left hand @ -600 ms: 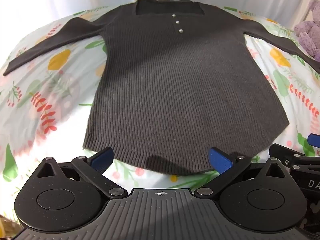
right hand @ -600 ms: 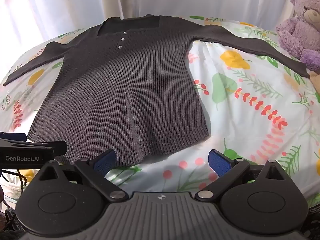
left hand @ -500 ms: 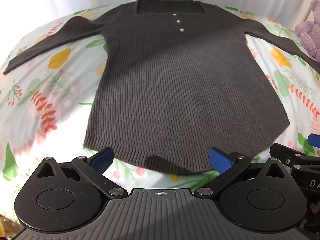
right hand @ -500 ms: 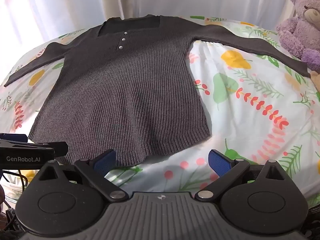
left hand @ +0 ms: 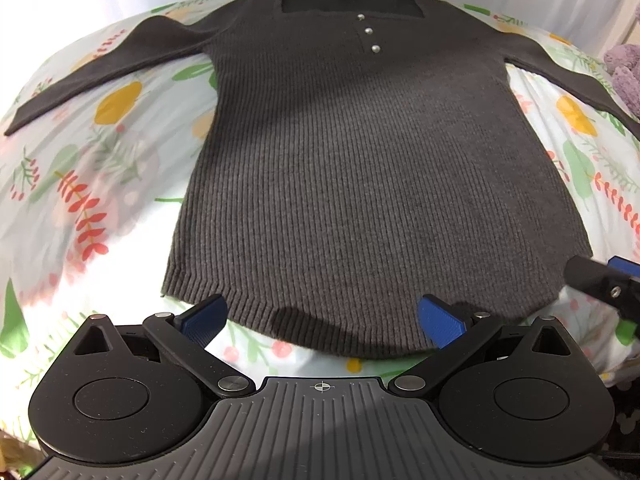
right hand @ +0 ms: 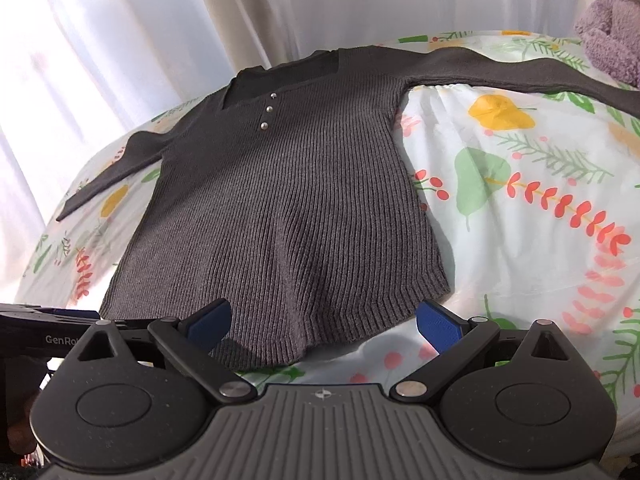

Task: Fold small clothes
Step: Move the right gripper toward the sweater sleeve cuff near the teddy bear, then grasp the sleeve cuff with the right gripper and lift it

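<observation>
A dark grey ribbed sweater lies flat, front up, on a floral sheet, both long sleeves spread outward. It has a square neckline and three silver buttons. My left gripper hovers open over the left part of the hem, blue pads wide apart and nothing pressed between them. My right gripper is open too, above the sweater near the hem's right part. Each gripper shows at the edge of the other's view: the right gripper and the left gripper.
A purple plush bear sits at the far right of the sheet, beyond the right sleeve. White curtains hang behind the bed. The bed's near edge runs just under both grippers.
The right wrist view has swung up and left, showing more curtain, and the sweater looks larger and skewed. The left gripper has barely shifted. Both stay open.
</observation>
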`<action>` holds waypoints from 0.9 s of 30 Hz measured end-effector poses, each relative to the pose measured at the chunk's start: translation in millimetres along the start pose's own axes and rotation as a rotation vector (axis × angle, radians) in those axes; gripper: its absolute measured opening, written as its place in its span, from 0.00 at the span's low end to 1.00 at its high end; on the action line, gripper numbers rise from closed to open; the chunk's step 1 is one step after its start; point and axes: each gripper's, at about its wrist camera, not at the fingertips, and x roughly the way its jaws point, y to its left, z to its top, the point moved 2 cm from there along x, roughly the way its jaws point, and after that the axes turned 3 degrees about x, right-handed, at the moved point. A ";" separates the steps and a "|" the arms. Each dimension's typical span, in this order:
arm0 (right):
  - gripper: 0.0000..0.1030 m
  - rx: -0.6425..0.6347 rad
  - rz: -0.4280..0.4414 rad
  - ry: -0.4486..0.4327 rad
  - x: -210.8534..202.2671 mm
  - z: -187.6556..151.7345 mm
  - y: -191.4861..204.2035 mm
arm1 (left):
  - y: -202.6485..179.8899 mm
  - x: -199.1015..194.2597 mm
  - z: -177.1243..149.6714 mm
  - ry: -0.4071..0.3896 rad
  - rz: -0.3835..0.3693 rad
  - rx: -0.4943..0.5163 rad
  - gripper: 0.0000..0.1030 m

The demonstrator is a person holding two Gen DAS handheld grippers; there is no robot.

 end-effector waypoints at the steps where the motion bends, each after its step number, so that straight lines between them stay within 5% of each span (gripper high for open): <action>1: 0.96 0.037 0.023 -0.020 -0.5 5.7 -10.5 | 0.9 2.0 3.0 0.000 0.005 -0.004 1.00; 4: 0.96 0.229 0.064 -0.076 -4.7 31.7 -55.7 | 4.5 8.4 15.3 -0.010 0.022 -0.022 1.00; 9: 0.94 0.513 0.015 -0.370 -17.0 87.9 -153.6 | 7.9 23.3 40.5 -0.026 0.053 -0.064 1.00; 12: 0.69 0.616 -0.032 -0.508 -22.9 124.2 -216.6 | 7.2 34.6 56.5 -0.031 0.081 -0.106 1.00; 13: 0.53 0.668 -0.047 -0.528 -22.6 134.5 -240.5 | 6.1 37.6 60.9 -0.032 0.087 -0.116 1.00; 15: 0.42 0.797 -0.072 -0.535 -14.1 147.5 -283.2 | 2.7 43.4 69.1 -0.026 0.094 -0.129 1.00; 23: 0.35 1.051 -0.169 -0.552 9.5 155.3 -383.9 | -6.2 67.5 76.7 0.046 0.135 -0.141 1.00; 27: 0.20 1.101 -0.162 -0.559 22.0 158.0 -399.2 | -7.1 69.2 77.4 0.041 0.136 -0.172 1.00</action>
